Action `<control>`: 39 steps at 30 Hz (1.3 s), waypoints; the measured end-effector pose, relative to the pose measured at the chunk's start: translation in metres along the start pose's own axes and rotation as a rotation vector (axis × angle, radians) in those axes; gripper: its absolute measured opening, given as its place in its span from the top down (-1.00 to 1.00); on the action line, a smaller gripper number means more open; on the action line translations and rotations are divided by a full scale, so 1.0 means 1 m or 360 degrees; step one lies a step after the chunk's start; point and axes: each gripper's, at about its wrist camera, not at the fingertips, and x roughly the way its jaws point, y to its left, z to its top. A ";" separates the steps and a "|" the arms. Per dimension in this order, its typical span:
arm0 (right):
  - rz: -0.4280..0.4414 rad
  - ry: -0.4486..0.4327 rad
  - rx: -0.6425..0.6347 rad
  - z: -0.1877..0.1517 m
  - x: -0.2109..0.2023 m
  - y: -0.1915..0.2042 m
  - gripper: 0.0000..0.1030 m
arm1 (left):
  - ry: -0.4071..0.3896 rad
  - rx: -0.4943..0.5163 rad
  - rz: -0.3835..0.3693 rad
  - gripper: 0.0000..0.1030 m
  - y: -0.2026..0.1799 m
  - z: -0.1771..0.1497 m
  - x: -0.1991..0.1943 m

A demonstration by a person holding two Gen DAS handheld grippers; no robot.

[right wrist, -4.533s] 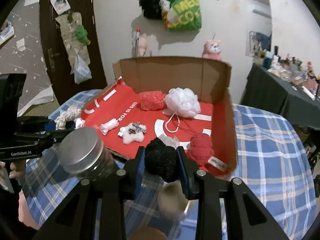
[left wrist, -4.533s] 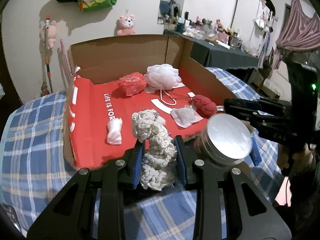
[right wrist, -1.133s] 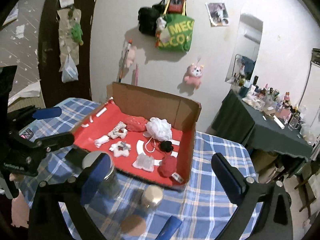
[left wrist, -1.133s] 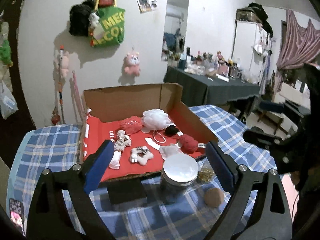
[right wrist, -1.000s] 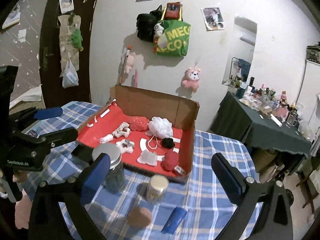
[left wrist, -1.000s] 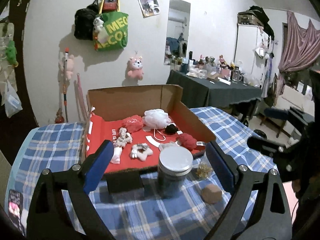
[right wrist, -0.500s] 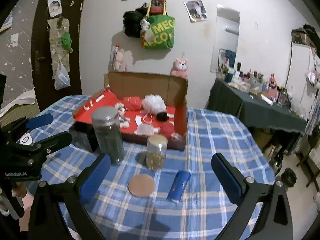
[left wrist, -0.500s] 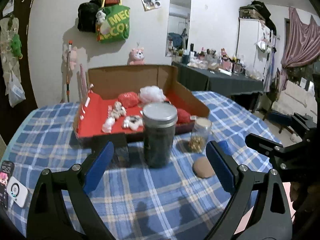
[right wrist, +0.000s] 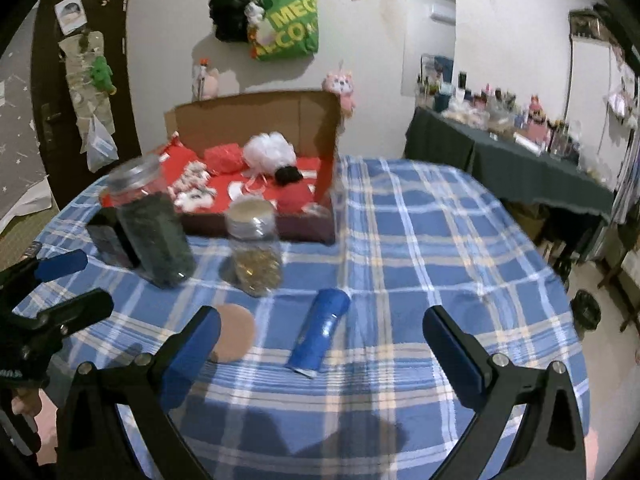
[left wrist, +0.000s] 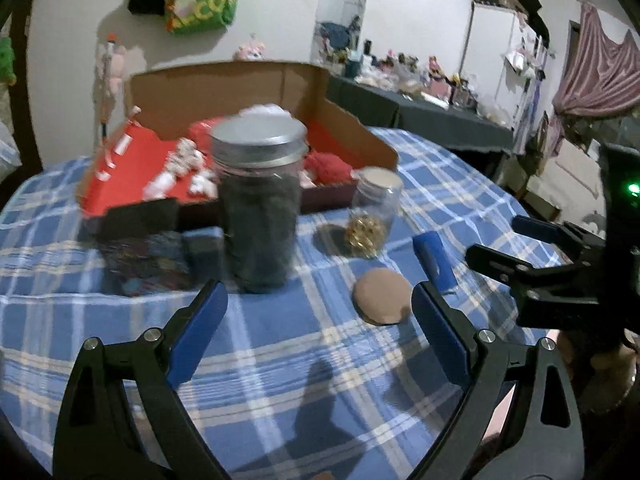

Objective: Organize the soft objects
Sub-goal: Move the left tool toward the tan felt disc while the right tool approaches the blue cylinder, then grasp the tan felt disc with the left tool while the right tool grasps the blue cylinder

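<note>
Soft objects [right wrist: 270, 150] lie boxed behind two jars [right wrist: 154, 218]; both hand-held grippers [left wrist: 318, 320] spread, empty.

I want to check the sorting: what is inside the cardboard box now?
In the cardboard box: a white pouf, a red pouf, a black ball, a red ball, small white pieces. The jars partly hide its front.

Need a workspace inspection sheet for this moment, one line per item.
Surface: blue plaid tablecloth over the table.
Job's things: white mesh pouf, red and black soft pieces lie in the red-lined cardboard box.
Clutter: large dark-filled glass jar, small glass jar with gold contents, blue tube, round brown disc.
Grippers: left gripper and right gripper open, empty.
Cables: nothing seen.
Surroundings: green bag on wall; dark side table.
</note>
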 end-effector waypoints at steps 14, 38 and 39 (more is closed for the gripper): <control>0.0205 0.0241 0.0025 -0.007 0.066 -0.043 -0.85 | 0.0257 0.0141 -0.0156 -0.82 -0.031 0.003 0.064; 0.0506 0.0165 -0.0077 -0.008 0.039 0.001 0.58 | 0.0209 0.0174 -0.0194 0.19 0.012 -0.014 0.018; 0.0514 0.0159 -0.0084 -0.009 0.036 0.007 0.58 | 0.0206 0.0168 -0.0179 0.19 0.018 -0.017 0.013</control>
